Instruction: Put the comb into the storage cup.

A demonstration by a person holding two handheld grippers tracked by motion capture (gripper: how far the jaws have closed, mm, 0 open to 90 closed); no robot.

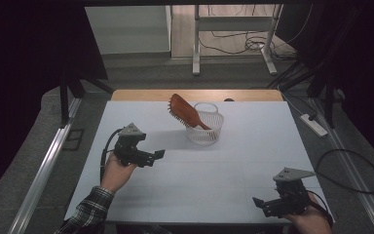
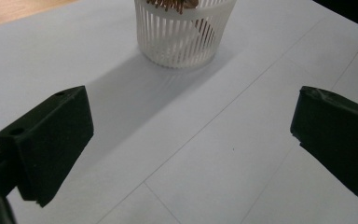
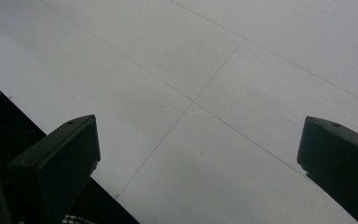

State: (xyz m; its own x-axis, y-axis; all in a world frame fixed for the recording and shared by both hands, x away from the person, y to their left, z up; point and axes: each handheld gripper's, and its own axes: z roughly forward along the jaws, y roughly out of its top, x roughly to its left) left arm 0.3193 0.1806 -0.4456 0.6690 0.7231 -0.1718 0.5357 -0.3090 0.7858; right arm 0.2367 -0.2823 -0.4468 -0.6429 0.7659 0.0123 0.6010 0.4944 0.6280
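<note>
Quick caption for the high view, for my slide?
Brown hairbrush stands handle-down in white basket; open left gripper and right gripper are apart from it.

Red-brown hairbrush [image 1: 185, 112], white slatted basket [image 1: 205, 132], black tongs [image 1: 159, 154], plaid sleeve [image 1: 88, 209].

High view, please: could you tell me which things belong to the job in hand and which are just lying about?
Job in hand:
- hairbrush, leaning out of the basket
- white basket
- left gripper, open
- right gripper, open

Lying about:
- power strip on the floor
- cables behind the table
</note>
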